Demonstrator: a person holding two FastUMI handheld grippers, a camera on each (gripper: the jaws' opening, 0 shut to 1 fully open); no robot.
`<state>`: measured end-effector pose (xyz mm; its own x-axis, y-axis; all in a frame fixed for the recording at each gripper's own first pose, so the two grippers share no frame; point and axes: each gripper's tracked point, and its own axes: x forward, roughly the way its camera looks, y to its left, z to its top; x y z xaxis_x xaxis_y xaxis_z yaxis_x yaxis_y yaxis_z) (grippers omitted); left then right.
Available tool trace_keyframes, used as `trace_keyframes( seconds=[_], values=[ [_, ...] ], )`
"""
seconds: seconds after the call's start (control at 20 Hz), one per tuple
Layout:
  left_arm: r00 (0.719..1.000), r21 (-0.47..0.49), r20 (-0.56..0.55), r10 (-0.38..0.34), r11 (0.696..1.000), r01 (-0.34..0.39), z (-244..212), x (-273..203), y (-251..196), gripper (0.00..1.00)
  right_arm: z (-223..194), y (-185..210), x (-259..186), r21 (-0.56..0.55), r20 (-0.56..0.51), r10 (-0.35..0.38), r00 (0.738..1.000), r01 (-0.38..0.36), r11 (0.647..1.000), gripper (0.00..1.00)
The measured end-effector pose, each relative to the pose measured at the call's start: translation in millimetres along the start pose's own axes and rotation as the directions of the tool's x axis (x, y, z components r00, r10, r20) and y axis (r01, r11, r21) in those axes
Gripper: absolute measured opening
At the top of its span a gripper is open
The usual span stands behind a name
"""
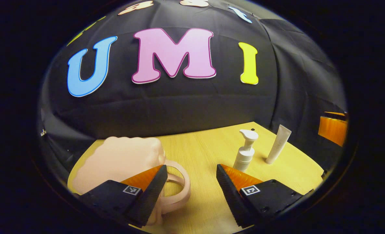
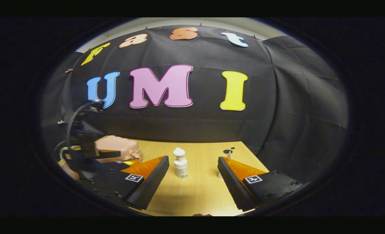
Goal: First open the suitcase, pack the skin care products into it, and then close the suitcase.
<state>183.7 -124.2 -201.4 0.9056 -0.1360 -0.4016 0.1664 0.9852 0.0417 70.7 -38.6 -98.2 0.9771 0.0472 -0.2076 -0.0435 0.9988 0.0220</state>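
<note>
The pink suitcase [image 1: 121, 159] lies closed on the left of the wooden table [image 1: 205, 143], its looped handle [image 1: 181, 183] towards me. My left gripper [image 1: 190, 191] is open, its left finger just in front of that handle and touching nothing. A white pump bottle [image 1: 246, 151] and a white tube [image 1: 278, 144] stand upright to the right. In the right gripper view, my right gripper [image 2: 192, 182] is open and low over the table, with the pump bottle [image 2: 180, 167] standing beyond its fingers. The tube [image 2: 227, 155] is mostly hidden behind its right finger. The left gripper [image 2: 121, 155] hovers at the suitcase [image 2: 117, 144].
The black cloth wall closes the back and right sides of the table. An orange object [image 1: 333, 128] sits past the table's right edge. Bare tabletop lies between the suitcase and the pump bottle.
</note>
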Motion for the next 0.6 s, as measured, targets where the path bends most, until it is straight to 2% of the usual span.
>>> trace_keyframes(
  seconds=[0.1,0.2,0.35,0.5,0.6],
  values=[
    [0.999,0.004,-0.044,0.011,1.0,-0.011,-13.4,24.5,-4.3,0.95,-2.1,7.0,4.3,0.014,-0.012,0.03,0.999,-0.029,0.999,0.96],
    [0.994,0.023,-0.098,0.044,0.999,-0.042,-28.6,44.8,-2.0,0.88,-2.0,10.4,8.1,0.011,-0.015,0.05,0.999,-0.05,0.999,0.97],
    [0.979,0.031,-0.169,0.115,0.993,-0.111,-48.1,61.8,8.9,0.68,-2.5,6.4,13.6,0.02,-0.023,0.067,0.998,-0.066,0.998,0.96],
    [0.957,0.022,-0.239,0.162,0.987,-0.161,-68.2,66.9,17.1,0.66,-7.5,-2.8,19.0,0.018,-0.037,0.067,0.997,-0.066,0.998,0.96],
    [0.951,0.033,-0.248,0.186,0.982,-0.184,-69.6,70.3,23.0,0.58,-7.7,-8.4,20.5,0.023,-0.04,0.063,0.997,-0.062,0.998,0.97]
  ],
)
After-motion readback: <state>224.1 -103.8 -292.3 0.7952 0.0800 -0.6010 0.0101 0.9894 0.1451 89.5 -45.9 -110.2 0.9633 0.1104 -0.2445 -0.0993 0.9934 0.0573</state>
